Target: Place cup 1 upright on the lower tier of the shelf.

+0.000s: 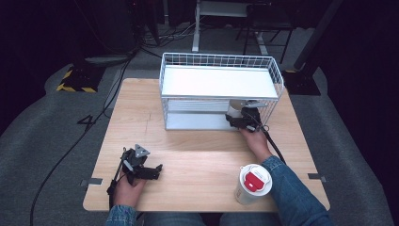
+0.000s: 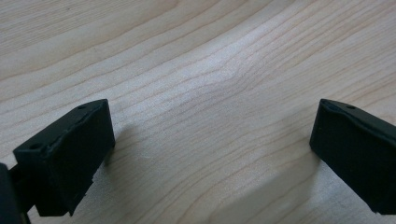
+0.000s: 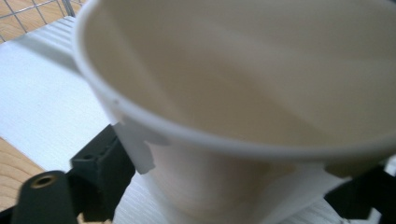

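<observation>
I see right gripper (image 1: pixel 235 117) inside wire rack (image 1: pixel 221 61), on rack's lower shelf, jaws partly open either side of white paper cup (image 3: pixel 243 116); contact unclear. Left gripper (image 1: pixel 143 170) rests on counter (image 1: pixel 202 160) well left of rack, jaws wide, empty.

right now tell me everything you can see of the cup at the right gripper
The cup is a plain white, open-topped cup, paper by the look, with a rolled rim and empty as far as its inside shows. It stands on the white lower shelf of the wire rack, near its right end. The right gripper has a jaw on each side of its wall; contact is unclear.
</observation>
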